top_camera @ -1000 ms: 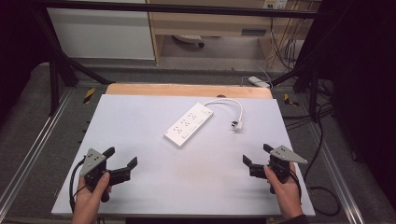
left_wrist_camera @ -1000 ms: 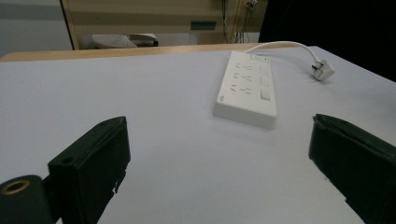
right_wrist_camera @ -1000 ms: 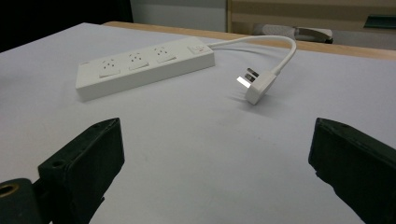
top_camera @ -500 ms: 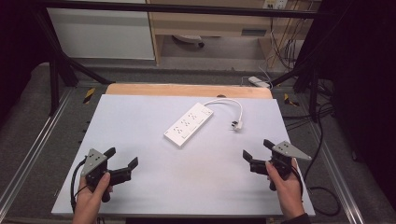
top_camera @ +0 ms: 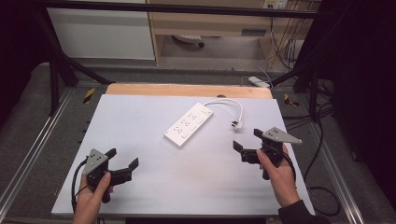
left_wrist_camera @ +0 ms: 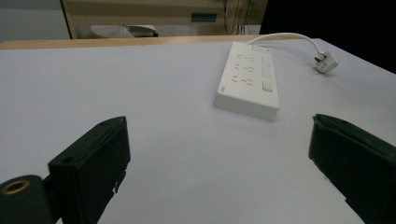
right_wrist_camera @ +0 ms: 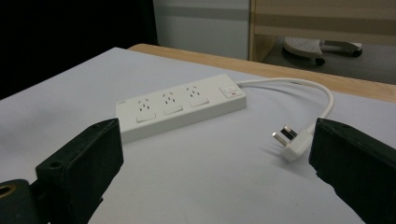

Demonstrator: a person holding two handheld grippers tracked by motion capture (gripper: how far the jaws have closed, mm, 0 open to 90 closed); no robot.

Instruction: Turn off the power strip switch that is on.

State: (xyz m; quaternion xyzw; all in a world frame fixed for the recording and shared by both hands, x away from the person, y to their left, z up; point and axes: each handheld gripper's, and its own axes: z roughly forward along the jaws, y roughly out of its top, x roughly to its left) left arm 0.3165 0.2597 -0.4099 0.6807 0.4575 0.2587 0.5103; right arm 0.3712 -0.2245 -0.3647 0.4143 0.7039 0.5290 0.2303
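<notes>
A white power strip lies diagonally in the middle of the white tabletop. Its white cable loops round to a plug lying loose beside it. My left gripper is held open near the front left, well short of the strip; nothing is between its jaws. My right gripper is open at the right, just in front of the plug. The strip lies beyond its spread jaws.
A wooden strip borders the table's far edge. Metal frame rails run along both sides. Cables hang off the right side, and a small white adapter lies on the floor beyond.
My right gripper has moved forward and a little left, closer to the plug. My left gripper has barely shifted. Both stay open.
</notes>
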